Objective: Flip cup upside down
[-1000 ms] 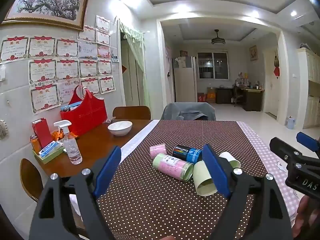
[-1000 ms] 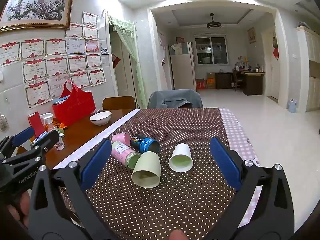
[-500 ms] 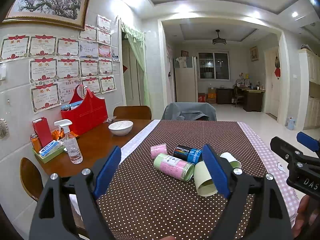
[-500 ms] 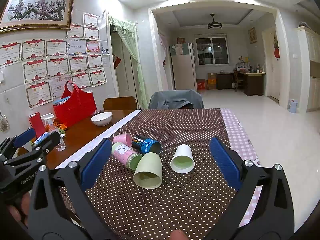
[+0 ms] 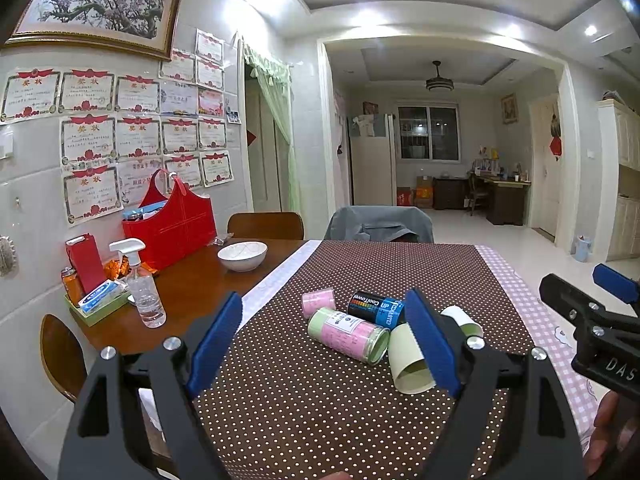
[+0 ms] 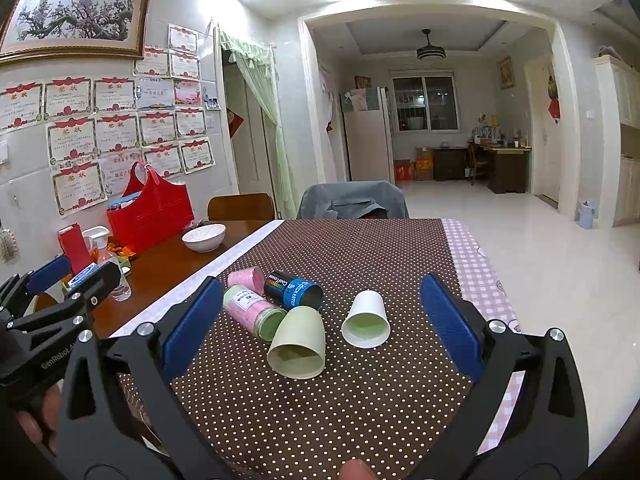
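Brown dotted cloth covers the surface; nothing flipped yet. Five containers all lie on their sides in a loose cluster: pale green cup, white cup, pink-and-green can, black-and-blue can, small pink cup. Green cup's mouth faces the cameras, touching the pink-and-green can; white cup lies just beside it, apart.

Right tool is spread wide, holding nothing, short of the cups, roughly framing the green and white ones. Left tool is likewise wide and empty, aimed at the cans; its right pad hides part of the green cup.

Judgement: task at zero. Grasp, rotate rim-down and set-down all remain. Which cup is the target: cannot tell.
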Demonstrator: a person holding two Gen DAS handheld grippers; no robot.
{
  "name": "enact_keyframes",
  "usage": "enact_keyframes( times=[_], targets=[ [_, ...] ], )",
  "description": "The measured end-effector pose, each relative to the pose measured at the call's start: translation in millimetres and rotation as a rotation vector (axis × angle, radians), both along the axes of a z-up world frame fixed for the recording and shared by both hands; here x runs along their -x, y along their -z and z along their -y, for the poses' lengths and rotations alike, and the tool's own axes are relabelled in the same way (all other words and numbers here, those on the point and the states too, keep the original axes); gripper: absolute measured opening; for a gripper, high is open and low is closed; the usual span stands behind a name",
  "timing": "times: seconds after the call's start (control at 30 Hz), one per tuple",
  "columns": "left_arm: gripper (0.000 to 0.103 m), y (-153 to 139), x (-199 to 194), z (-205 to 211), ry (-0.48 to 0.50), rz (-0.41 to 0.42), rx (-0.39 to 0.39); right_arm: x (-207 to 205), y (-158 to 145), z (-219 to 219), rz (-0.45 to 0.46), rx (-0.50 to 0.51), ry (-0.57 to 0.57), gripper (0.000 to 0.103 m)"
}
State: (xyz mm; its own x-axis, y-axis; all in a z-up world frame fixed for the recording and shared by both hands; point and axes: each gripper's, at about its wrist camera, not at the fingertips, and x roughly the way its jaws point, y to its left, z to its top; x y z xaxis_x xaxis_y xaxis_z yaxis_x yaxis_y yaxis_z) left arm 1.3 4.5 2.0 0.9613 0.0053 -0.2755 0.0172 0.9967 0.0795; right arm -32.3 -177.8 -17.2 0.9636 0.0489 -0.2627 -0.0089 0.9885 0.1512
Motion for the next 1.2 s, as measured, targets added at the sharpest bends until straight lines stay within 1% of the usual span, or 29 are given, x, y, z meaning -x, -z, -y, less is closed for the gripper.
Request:
enact_keyframes(
  times=[0.27, 0.83, 1.2],
  targets=[
    [0.082, 2.3, -1.1, -0.1, 0.013, -0.013, 0.016, 1.0, -1.3, -0.5, 0.002, 0.001, 0.001, 0.097],
    [0.082, 4.6, -2.8, 0.3, 0.014, -0.013, 0.017, 1.0, -1.1, -1.5, 0.001, 0.004, 0.002, 0.097],
    [0.082, 7.0, -8.4, -3.7, 0.007, -0.022, 0.027, -4.3, 5.1, -4.0, -0.008, 0.008, 0.001, 0.097]
  ],
)
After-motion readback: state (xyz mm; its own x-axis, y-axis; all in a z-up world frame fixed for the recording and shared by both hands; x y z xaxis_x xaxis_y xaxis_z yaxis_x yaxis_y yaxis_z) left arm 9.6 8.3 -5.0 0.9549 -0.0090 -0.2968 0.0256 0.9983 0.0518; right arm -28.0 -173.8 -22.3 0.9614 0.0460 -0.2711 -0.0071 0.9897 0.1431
